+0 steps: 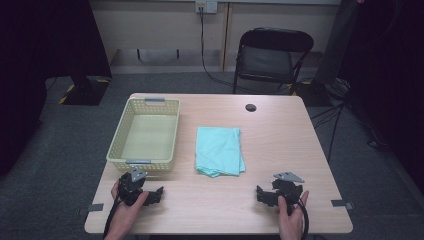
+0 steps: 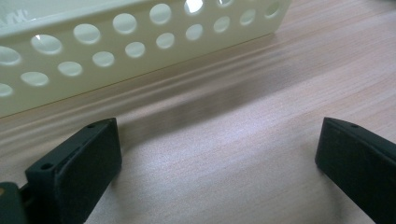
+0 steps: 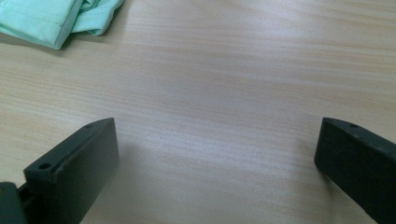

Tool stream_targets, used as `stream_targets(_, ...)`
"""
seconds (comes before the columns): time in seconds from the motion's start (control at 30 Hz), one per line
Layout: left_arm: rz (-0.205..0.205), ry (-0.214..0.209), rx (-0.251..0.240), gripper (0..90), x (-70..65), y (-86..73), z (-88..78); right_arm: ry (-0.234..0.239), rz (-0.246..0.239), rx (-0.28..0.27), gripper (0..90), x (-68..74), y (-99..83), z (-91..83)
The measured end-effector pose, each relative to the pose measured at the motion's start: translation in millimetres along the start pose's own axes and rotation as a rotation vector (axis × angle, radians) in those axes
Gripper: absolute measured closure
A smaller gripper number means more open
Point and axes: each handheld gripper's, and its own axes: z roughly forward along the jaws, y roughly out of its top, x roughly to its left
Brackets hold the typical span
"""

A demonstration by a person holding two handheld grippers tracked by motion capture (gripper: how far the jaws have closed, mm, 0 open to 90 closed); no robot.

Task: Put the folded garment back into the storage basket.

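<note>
A: Pale wood, the surface (image 1: 280,135), with a small dark round spot (image 1: 250,107) near its far edge. Any writing you can read?

B: None legible. The basket (image 1: 145,135) carries grey tabs on its near and far rims, but whatever is on them is too small to tell.

A: And the basket itself?

B: Cream-yellow plastic, round holes through the walls, nothing inside. It sits on the left half; in the left gripper view its wall (image 2: 140,42) runs just ahead of the jaws.

A: The cloth (image 1: 219,151)?

B: Mint green, folded to a rectangle, mid-surface, just right of the basket and apart from it. Its near edge looks layered and slightly uneven.

A: The grippers?

B: The left gripper (image 1: 156,194) rests near the basket's near wall, jaws wide, nothing between them. The right gripper (image 1: 263,196) lies near the cloth's near right corner, jaws equally wide over bare wood.
</note>
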Motion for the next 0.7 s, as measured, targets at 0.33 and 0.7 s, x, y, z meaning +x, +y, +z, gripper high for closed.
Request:
stream_targets(0.33,0.012,-0.012,0.011,0.0,-0.6,-1.5,-2.7,-0.007,0.006,0.001,0.0,1.7,1.3,1.3)
stream_targets(0.7,0.058,-0.019,0.081,3.3,-4.5,4.0,-9.5,-0.007,0.007,0.001,0.0,1.8,1.2,1.2)
